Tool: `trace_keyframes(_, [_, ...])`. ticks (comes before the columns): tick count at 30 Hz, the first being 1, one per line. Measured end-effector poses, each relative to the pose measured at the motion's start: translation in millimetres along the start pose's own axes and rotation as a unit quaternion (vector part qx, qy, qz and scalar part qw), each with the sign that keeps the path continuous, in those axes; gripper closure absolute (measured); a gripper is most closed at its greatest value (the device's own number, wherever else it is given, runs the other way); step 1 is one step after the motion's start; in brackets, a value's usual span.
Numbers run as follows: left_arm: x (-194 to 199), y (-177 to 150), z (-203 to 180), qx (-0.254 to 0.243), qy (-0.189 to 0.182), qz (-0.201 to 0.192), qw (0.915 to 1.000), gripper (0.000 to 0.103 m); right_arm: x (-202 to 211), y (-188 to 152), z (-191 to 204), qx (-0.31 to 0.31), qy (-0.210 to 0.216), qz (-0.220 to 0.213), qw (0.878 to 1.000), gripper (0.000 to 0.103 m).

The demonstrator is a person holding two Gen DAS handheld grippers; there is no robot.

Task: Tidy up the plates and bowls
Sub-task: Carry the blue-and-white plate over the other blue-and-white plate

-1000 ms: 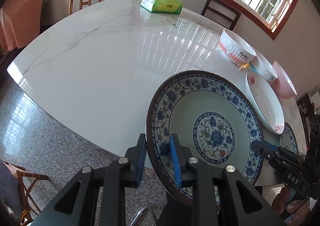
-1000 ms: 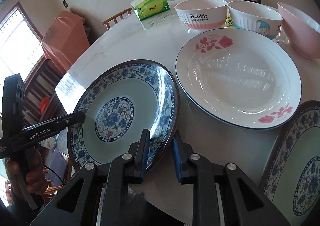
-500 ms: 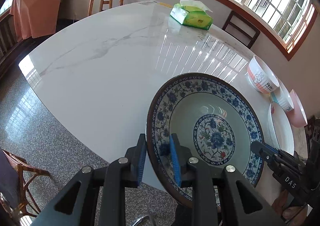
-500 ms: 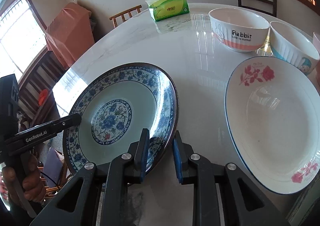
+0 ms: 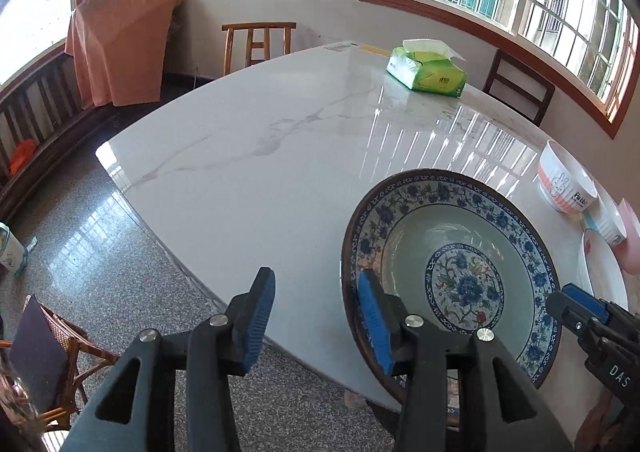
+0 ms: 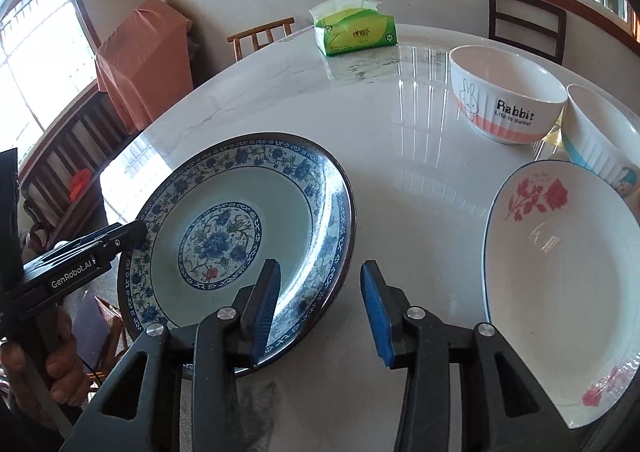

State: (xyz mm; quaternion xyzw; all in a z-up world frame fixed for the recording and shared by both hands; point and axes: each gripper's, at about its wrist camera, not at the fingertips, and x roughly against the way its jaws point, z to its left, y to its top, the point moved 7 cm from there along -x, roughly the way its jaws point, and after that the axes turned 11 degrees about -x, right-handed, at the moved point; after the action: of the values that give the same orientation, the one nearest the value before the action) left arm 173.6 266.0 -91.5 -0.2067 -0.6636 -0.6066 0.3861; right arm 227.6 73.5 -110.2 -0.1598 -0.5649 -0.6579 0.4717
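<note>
Now blue-patterned plate (image 6: 236, 228) sits on marble table (image 5: 260, 155); left gripper (image 5: 316, 320) and right gripper (image 6: 318, 308) just opened, jaws straddling its rim, pads clear.

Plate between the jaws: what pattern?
Blue floral border and centre medallion on pale green, dark brown rim: the plate, clearest in the right wrist view.

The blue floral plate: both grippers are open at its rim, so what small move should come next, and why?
Probably draw both grippers back off the rim. The blue floral plate lies on the marble table, and the left gripper and right gripper have just been opening, pads no longer pressing it.
</note>
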Motion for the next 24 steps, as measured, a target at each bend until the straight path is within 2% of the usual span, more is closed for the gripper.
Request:
trace_keyframes(3, [25, -6, -1, 0.0, 0.005, -0.028, 0.9996, 0.058, 32, -5, -6, 0.004, -0.003, -0.03, 1.0, 0.056])
trace_keyframes(6, [55, -13, -25, -0.031, -0.012, -0.054, 0.998, 0.058, 77, -19, -19, -0.013, 0.014, -0.061, 0.998, 0.048])
trace_keyframes(9, [78, -24, -77, -0.074, -0.079, -0.063, 0.9921, 0.056, 126, -39, -53, -0.029, -0.007, -0.099, 0.995, 0.041])
trace_keyframes(11, [88, -37, -121, -0.111, -0.141, -0.051, 0.9824, 0.056, 159, -54, -86, -0.043, -0.044, -0.121, 0.991, 0.041])
trace_keyframes(14, [96, -54, -187, -0.16, -0.221, -0.025, 0.9618, 0.056, 207, -74, -147, -0.084, -0.102, -0.142, 0.981, 0.041])
trace_keyframes(16, [97, -63, -226, -0.178, -0.262, -0.004, 0.9485, 0.056, 231, -85, -188, -0.115, -0.134, -0.149, 0.973, 0.041])
trace_keyframes(18, [97, -71, -257, -0.181, -0.292, 0.017, 0.939, 0.056, 245, -92, -229, -0.148, -0.156, -0.143, 0.966, 0.043])
trace_keyframes(20, [96, -73, -281, -0.181, -0.314, 0.027, 0.9316, 0.056, 251, -101, -260, -0.18, -0.153, -0.133, 0.963, 0.049])
trace_keyframes(24, [90, -78, -315, -0.175, -0.339, 0.058, 0.9225, 0.056, 248, -112, -295, -0.217, -0.123, -0.116, 0.961, 0.051])
